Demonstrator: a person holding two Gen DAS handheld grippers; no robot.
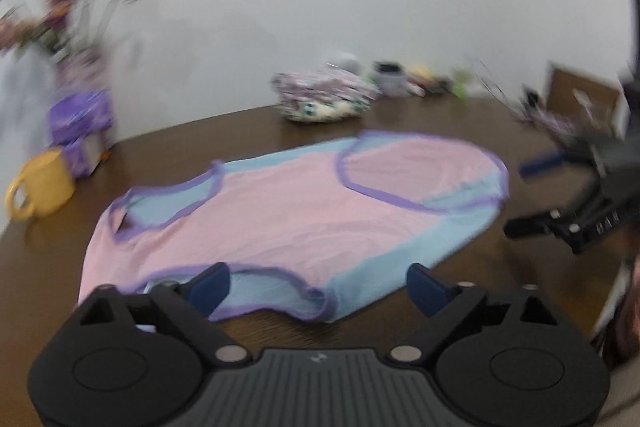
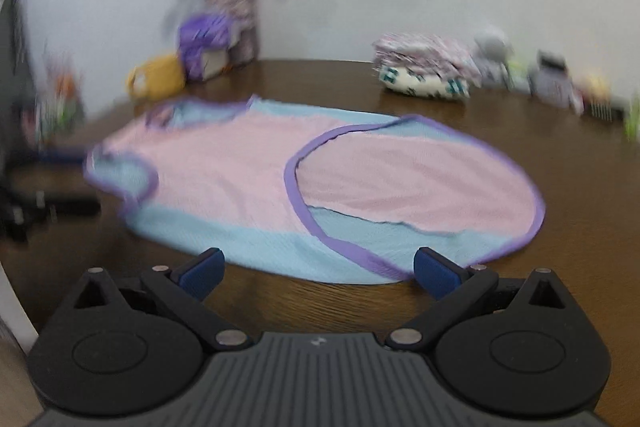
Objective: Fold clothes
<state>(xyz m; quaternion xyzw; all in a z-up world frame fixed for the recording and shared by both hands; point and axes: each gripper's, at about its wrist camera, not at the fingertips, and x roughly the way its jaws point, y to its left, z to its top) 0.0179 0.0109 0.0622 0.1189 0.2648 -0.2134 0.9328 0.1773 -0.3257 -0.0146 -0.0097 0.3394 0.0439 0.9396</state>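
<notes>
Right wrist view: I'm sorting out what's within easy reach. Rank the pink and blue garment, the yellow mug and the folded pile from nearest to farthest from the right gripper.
1. Pink and blue garment, just ahead of the right gripper.
2. Yellow mug, far left.
3. Folded pile, far right, too close to the mug to call.

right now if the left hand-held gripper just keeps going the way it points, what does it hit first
Most likely the pink and blue garment spread flat on the brown table. The left hand-held gripper points forward and down with open jaws, and the garment's near purple-trimmed edge lies just ahead. Depth is hard to judge through the fisheye blur.
</notes>
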